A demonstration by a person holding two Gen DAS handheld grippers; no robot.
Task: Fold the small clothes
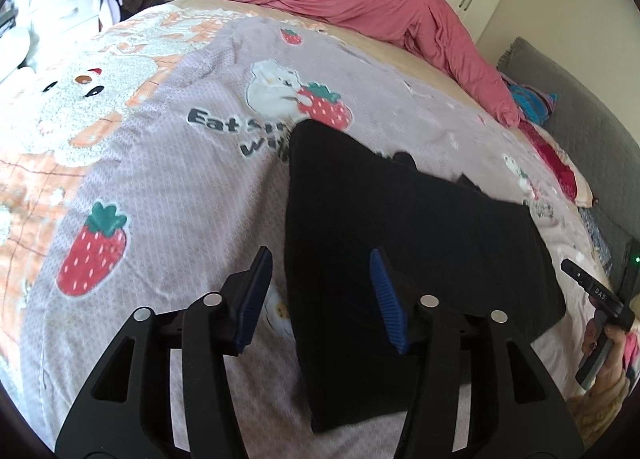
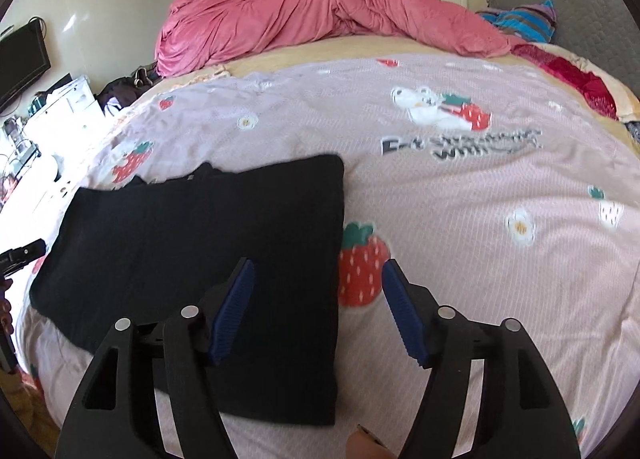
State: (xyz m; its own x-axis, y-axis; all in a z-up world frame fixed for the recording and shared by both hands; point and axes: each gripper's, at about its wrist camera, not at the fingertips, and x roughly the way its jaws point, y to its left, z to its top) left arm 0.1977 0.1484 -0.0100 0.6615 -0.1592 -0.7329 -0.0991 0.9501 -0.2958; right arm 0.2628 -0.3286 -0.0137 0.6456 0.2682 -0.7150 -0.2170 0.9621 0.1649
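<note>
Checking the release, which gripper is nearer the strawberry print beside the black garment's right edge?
Right. The right gripper hovers at that strawberry print; the left gripper sits across the black garment, at its opposite edge.

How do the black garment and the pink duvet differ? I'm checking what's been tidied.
The black garment lies flat with straight edges; the pink duvet is bunched in a heap. The garment sits near the grippers; the duvet lies at the bed's far side. The garment looks far smaller than the duvet. Both rest on the bed, untouched.
</note>
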